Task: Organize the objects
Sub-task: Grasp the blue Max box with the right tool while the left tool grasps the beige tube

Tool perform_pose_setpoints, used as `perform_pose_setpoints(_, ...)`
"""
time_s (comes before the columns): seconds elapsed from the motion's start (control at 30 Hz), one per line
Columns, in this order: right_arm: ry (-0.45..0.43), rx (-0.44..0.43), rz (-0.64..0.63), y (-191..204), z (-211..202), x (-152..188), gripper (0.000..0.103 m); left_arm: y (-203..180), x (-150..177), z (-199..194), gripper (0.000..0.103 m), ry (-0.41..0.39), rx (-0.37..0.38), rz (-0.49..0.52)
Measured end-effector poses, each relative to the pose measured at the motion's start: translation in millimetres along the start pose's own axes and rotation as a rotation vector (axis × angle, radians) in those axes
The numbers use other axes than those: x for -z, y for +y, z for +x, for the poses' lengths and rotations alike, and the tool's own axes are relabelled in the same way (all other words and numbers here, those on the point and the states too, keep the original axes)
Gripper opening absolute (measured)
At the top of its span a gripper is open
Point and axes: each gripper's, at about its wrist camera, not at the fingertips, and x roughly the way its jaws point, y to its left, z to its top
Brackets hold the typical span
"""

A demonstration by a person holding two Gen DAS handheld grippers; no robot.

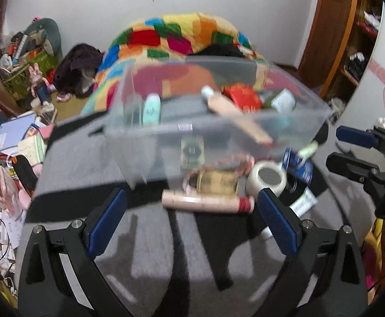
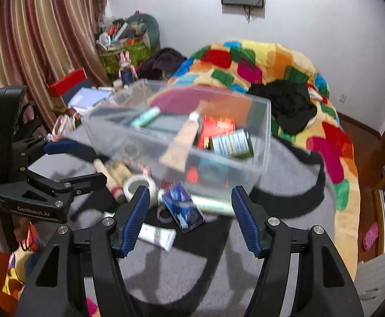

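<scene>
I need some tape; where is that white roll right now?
The tape roll lies on the grey cloth just in front of the clear plastic box, between the wooden stick and the blue packet.

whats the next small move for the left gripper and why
Probably ease the left gripper down onto the beige tube: its jaws are open and empty, the tube lies right between the fingertips on the grey mat, outside the clear bin.

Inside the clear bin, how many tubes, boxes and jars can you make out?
Tubes: 2, the mint-green tube and the beige tube
Boxes: 1, the red box
Jars: 1, the green labelled jar
Total: 4 in the clear bin; blur may hide more.
</scene>
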Motion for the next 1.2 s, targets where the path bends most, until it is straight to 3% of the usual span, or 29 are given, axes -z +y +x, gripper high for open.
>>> perform_pose_setpoints(0.17,0.063,-0.029,0.028,-8,16,14,0.060,-4,8,17,0.100,0.083,0.029,0.035)
perform_pose_setpoints(0.37,0.099,-0.029,0.016,-9,32,15,0.059,-11,4,29,0.100,0.121,0.038,0.071)
perform_pose_setpoints(0.53,0.108,-0.017,-0.013,-3,40,14,0.050,-13,0,34,0.101,0.135,0.025,0.083)
perform_pose_setpoints(0.6,0.099,-0.003,-0.028,0,40,15,0.048,-14,-1,34,0.101,0.132,0.023,0.090)
perform_pose_setpoints(0.67,0.093,0.005,-0.040,3,39,15,0.040,-14,-1,34,0.100,0.124,0.019,0.097)
perform_pose_setpoints(0.77,0.096,-0.001,-0.050,5,38,16,0.028,-15,0,31,0.088,0.105,0.027,0.113)
perform_pose_setpoints(0.83,0.094,0.005,-0.054,7,39,16,0.028,-16,0,29,0.084,0.094,0.036,0.119)
perform_pose_setpoints(1.2,0.058,-0.021,-0.007,0,23,15,0.026,-14,13,8,0.084,0.008,0.009,0.098)
